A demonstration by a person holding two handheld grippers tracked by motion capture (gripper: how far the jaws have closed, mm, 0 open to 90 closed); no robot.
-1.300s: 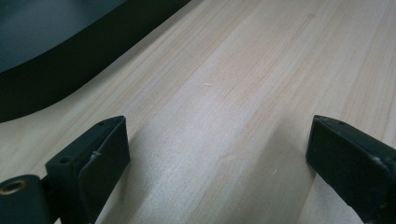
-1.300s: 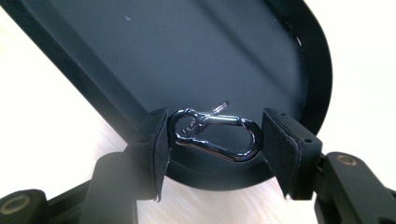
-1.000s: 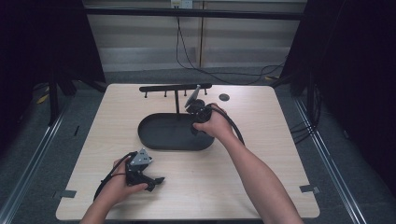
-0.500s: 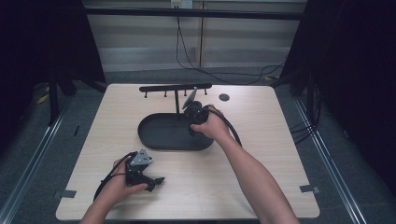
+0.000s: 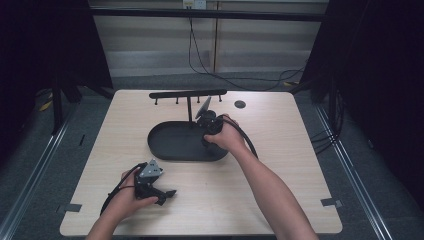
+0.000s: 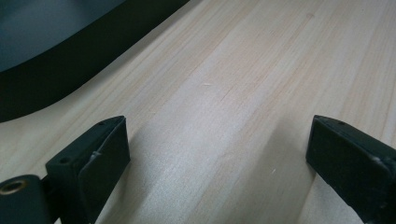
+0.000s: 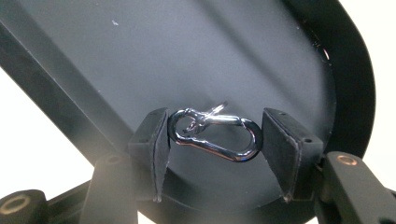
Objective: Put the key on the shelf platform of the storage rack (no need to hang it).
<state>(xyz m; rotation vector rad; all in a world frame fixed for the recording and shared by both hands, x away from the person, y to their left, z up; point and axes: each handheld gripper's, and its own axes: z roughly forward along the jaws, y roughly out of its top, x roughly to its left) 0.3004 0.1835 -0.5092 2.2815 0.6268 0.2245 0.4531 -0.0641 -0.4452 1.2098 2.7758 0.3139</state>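
so my right gripper is down over the black oval tray, right hand wrapped round it near the tray's right end. looking along its jaws, there's a shiny metal clip, carabiner style, sitting between them on the tray floor. the jaws are on either side of it, the left one touching or nearly touching the clip's rounded end, the other a hair off the other end, so i honestly can't tell if i've actually got it clamped or i'm just bracketing it. a thin black post rises from the tray's far edge with a crossbar rack on top, little pegs hanging under it. my left gripper is parked low on the pale wood counter toward the near left corner, left hand around it, jaws spread wide with nothing between them but bare wood. the tray's dark rim cuts across the top left of that gripper's view. there's also a small dark disc on the counter past the tray, off to the right of the rack.
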